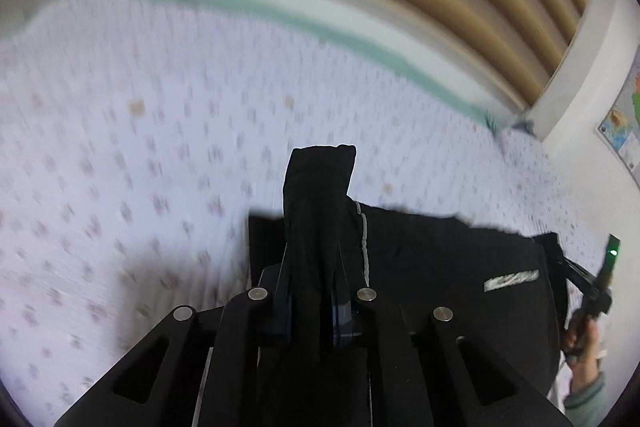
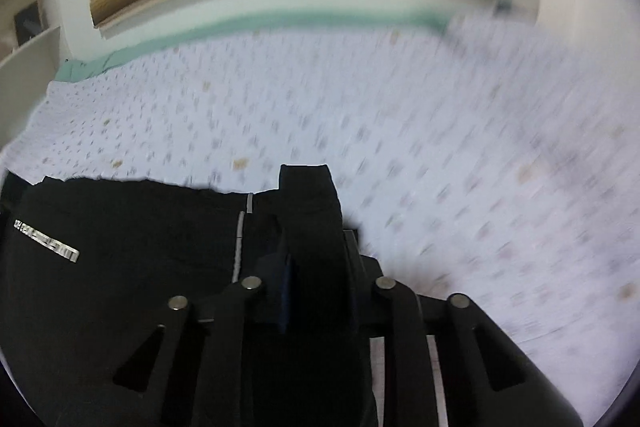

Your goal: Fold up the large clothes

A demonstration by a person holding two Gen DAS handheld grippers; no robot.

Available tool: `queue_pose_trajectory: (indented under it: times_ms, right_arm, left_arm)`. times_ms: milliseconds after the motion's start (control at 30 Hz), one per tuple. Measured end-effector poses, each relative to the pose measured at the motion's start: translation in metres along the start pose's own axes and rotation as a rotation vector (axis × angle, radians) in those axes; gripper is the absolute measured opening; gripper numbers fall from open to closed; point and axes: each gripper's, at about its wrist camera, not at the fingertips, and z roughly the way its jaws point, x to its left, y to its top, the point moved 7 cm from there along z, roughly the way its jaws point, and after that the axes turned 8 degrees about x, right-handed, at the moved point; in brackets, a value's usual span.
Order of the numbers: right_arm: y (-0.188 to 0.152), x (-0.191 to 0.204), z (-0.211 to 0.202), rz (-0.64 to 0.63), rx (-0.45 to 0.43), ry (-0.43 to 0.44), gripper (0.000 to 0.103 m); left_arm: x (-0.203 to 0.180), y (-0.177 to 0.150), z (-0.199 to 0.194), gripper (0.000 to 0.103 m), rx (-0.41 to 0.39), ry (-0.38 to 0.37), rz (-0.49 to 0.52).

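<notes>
Left wrist view showed the left gripper (image 1: 316, 259) clenched on a black fabric corner of the black garment (image 1: 440, 267), which hung just right of it over the patterned bed (image 1: 120, 147). The right gripper (image 2: 312, 255) likewise pinched the opposite corner. Risk: thin bunched cloth could slip from either grip, skewing the fold. Motion blur obscured the bedding; the garment's lower part was cut off.
</notes>
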Motion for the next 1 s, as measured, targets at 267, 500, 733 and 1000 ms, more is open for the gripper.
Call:
queue_pose_trajectory:
  times_ms: [267,500,733,1000]
  right_arm:
    - [0.049,-0.004,0.015,0.062,-0.008,-0.232,0.012]
    - [-0.002,-0.001,0.116,0.102,0.225,-0.088,0.014]
    - [-0.001,-0.004,0.117,0.134,0.206,-0.063,0.017]
    - [0.003,-0.035,0.023,0.346,0.101,0.302,0.052]
  left_arm:
    - [-0.012,0.043,0.012,0.013,-0.070,0.094,-0.036]
    - [0.034,-0.006,0.118,0.025,0.101,0.018,-0.183]
    - [0.036,-0.007,0.113,0.026,0.070,-0.016,-0.192]
    - [0.033,-0.019,0.027,0.040,0.007,0.030,-0.172]
